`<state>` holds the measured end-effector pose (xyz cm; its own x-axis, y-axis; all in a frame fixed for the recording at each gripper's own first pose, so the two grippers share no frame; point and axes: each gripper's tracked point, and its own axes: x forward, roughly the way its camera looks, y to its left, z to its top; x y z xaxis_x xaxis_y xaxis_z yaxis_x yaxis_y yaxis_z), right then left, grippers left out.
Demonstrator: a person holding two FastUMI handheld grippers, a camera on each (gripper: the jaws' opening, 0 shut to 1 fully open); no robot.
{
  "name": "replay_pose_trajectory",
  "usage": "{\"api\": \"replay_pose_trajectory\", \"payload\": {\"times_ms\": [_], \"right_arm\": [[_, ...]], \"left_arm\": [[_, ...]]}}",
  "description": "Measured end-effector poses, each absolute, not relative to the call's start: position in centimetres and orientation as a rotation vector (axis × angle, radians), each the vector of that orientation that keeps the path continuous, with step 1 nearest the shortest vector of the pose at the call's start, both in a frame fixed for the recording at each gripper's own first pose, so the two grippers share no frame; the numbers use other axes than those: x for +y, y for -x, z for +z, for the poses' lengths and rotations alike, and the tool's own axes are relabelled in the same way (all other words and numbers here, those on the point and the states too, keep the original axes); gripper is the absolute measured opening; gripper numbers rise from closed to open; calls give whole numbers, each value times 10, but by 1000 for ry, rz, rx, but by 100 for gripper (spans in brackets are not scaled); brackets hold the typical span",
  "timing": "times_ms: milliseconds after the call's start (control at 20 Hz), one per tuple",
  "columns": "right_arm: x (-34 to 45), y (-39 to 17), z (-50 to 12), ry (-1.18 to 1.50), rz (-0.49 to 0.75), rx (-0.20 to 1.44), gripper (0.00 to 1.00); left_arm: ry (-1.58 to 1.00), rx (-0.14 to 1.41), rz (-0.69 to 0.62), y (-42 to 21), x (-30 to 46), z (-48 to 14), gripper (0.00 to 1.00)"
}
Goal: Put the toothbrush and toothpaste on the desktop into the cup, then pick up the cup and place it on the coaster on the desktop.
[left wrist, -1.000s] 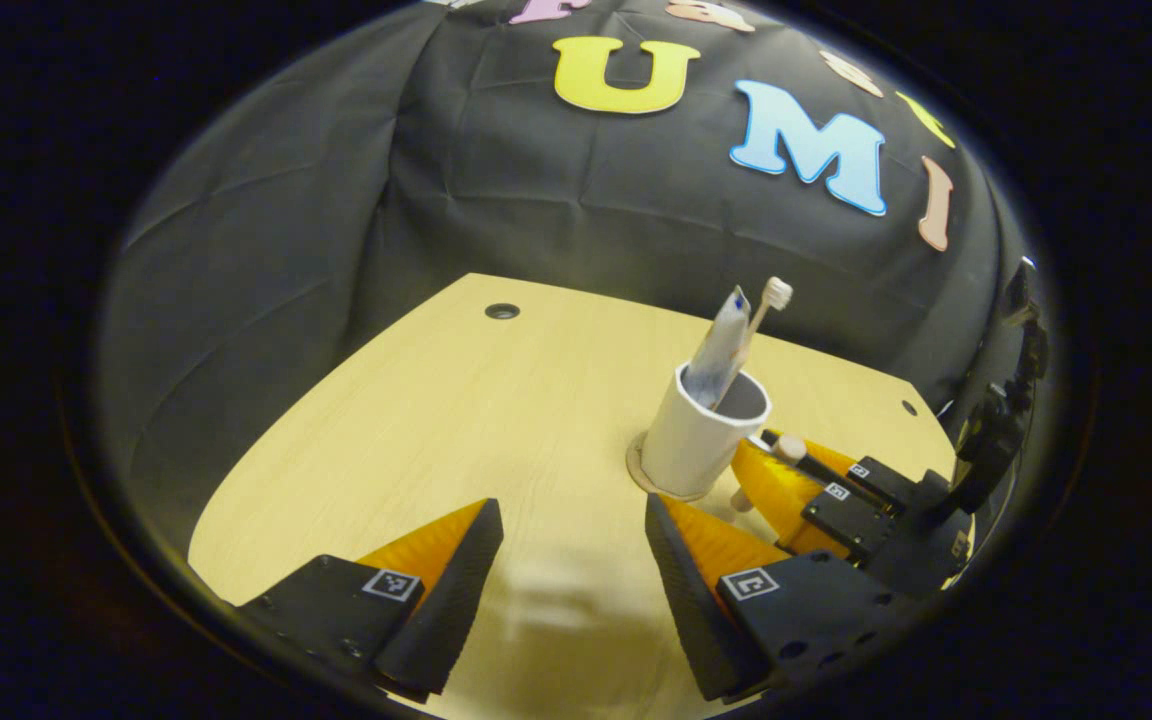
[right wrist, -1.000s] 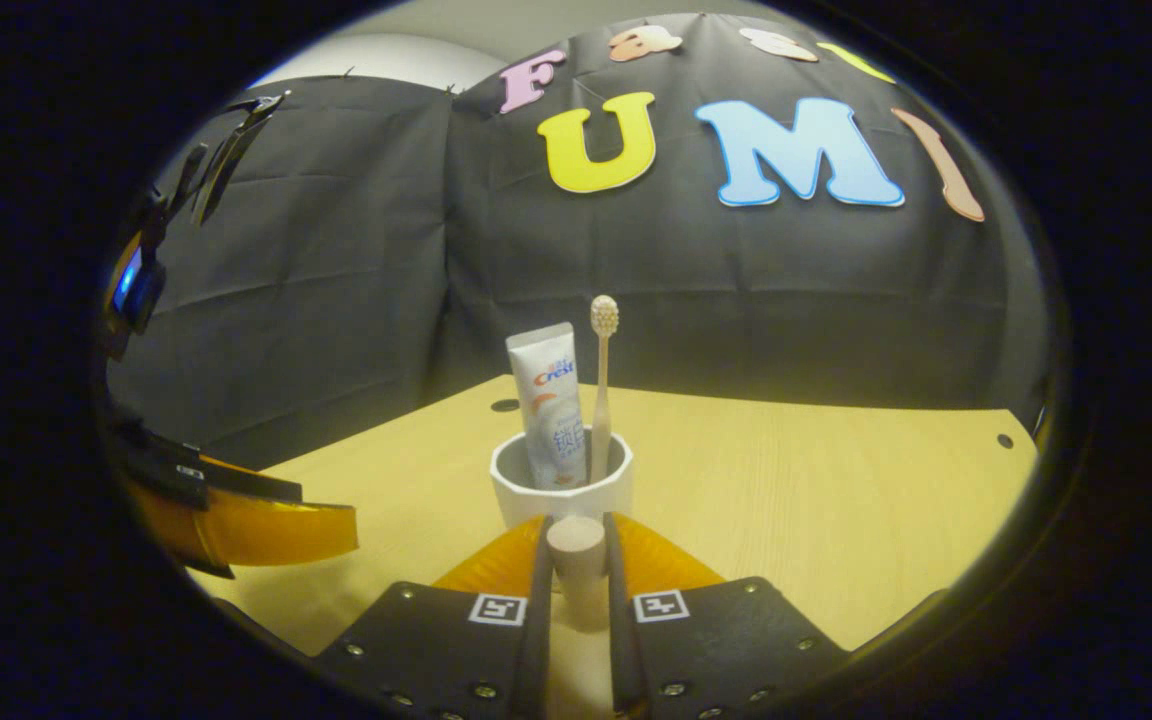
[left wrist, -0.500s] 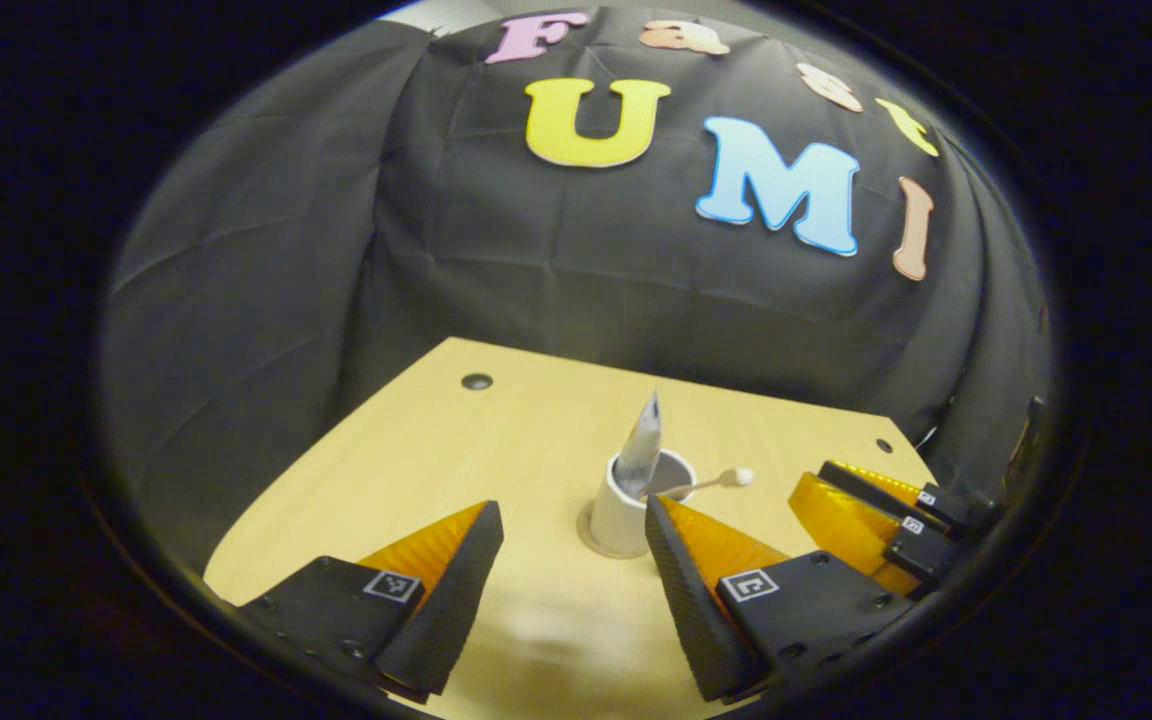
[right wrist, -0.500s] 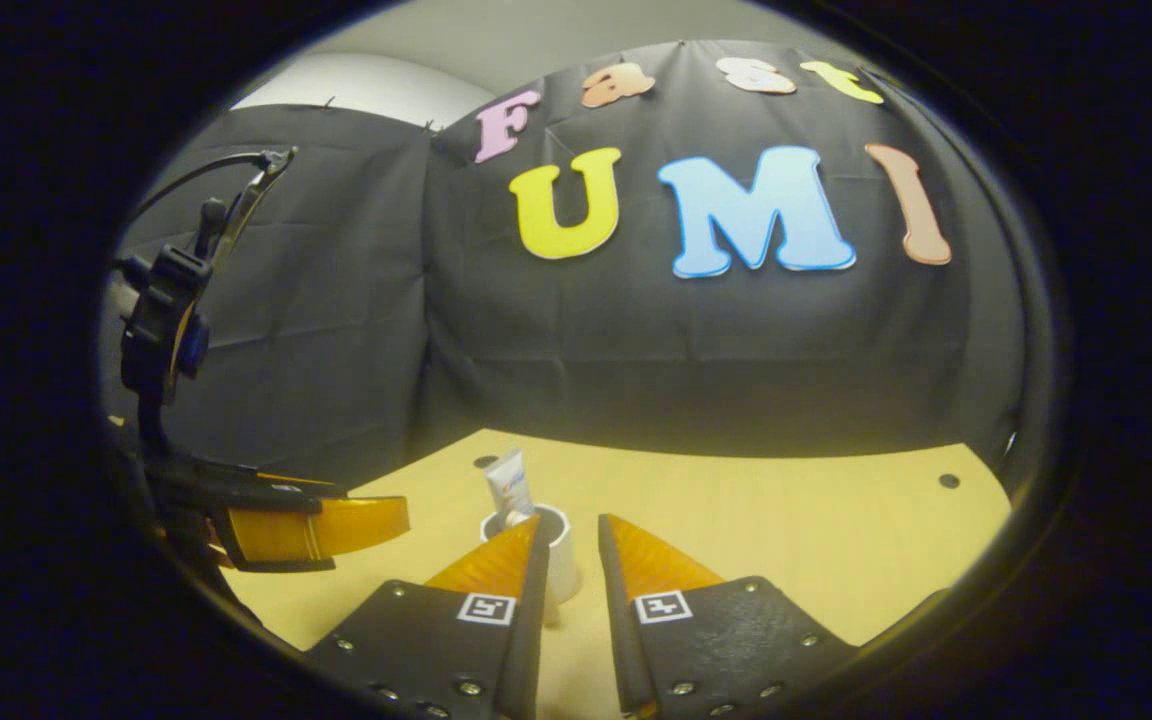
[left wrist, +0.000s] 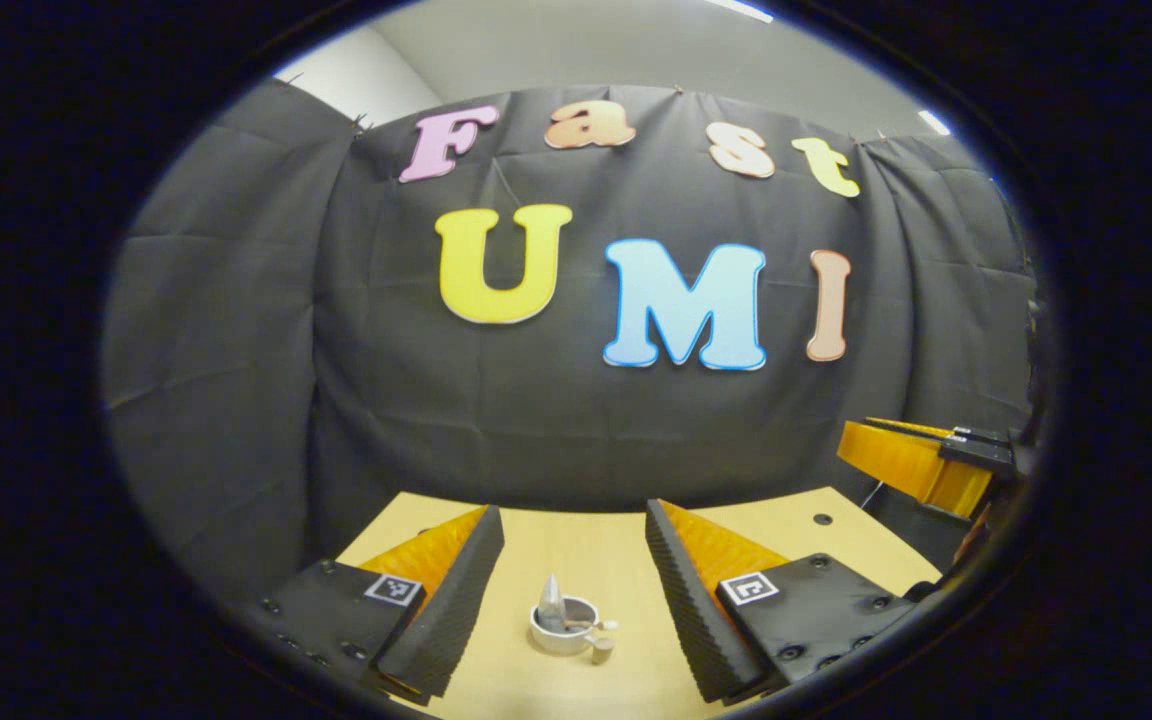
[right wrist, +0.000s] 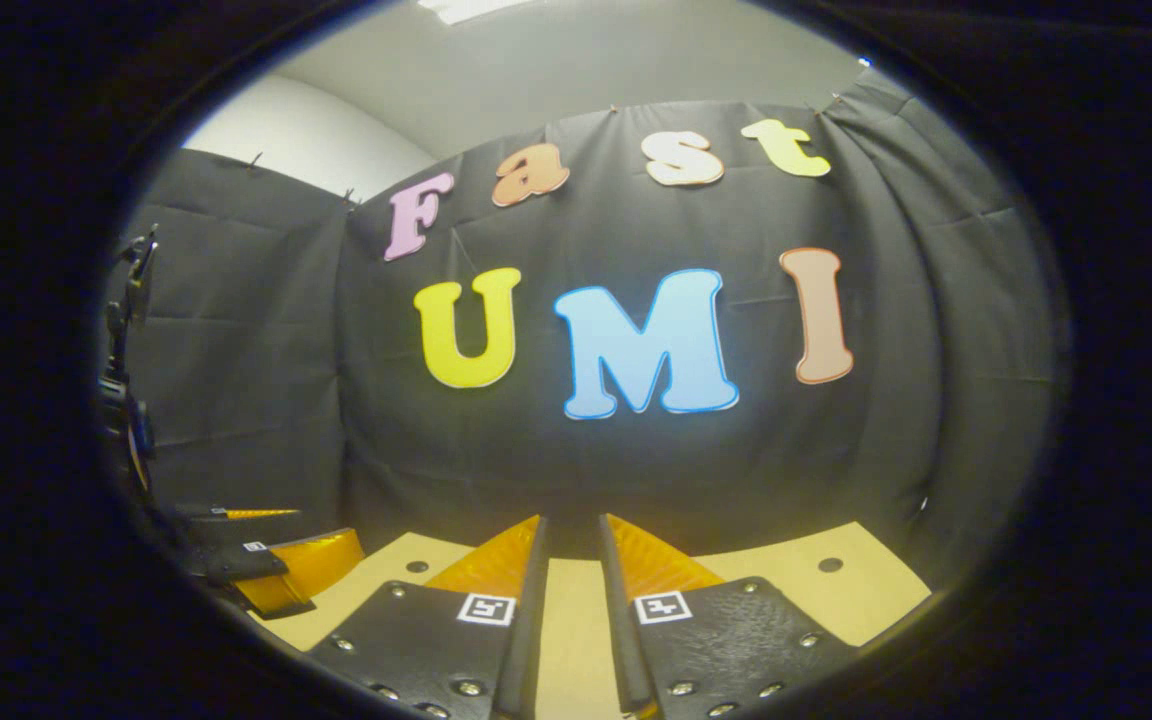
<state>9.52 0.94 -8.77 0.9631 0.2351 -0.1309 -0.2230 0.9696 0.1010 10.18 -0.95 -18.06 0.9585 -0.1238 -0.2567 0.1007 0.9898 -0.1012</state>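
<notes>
Far below in the left gripper view, the white cup (left wrist: 564, 638) stands upright on the wooden table (left wrist: 626, 560). The toothpaste tube (left wrist: 551, 605) stands in it and the toothbrush (left wrist: 598, 626) leans over its rim. The cup's handle (left wrist: 601, 648) points toward me. I cannot make out the coaster at this distance. My left gripper (left wrist: 573, 512) is open high above the cup, holding nothing. My right gripper (right wrist: 571, 520) has only a narrow gap with nothing in it. It also appears as the right gripper (left wrist: 921, 465) at that view's right edge.
Black cloth walls close the booth behind and on both sides. The table (right wrist: 786, 590) has small round holes (right wrist: 830, 564) near its far corners. The left gripper (right wrist: 276, 560) hangs at the left of the right gripper view, above the table's left edge.
My right gripper let go of the cup's handle. Both grippers rose and drew back, so the cup shrank in the left gripper view and left the right gripper view.
</notes>
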Motion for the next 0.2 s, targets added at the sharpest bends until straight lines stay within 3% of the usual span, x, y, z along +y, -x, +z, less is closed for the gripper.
{"api": "replay_pose_trajectory", "payload": {"times_ms": [50, 100, 150, 200], "right_arm": [[6, -97, -79, -90, 217, 135, 30], [3, -99, -72, -74, 203, 129, 46], [0, -98, -66, -63, 193, 120, 53], [-1, -97, -57, -66, 179, 114, 53]], "left_arm": [[84, 244, -132, -105, -15, -168, 93], [99, 230, -154, -104, -25, -154, 92], [109, 222, -164, -106, -32, -145, 89], [110, 200, -176, -110, -41, -133, 92]]}}
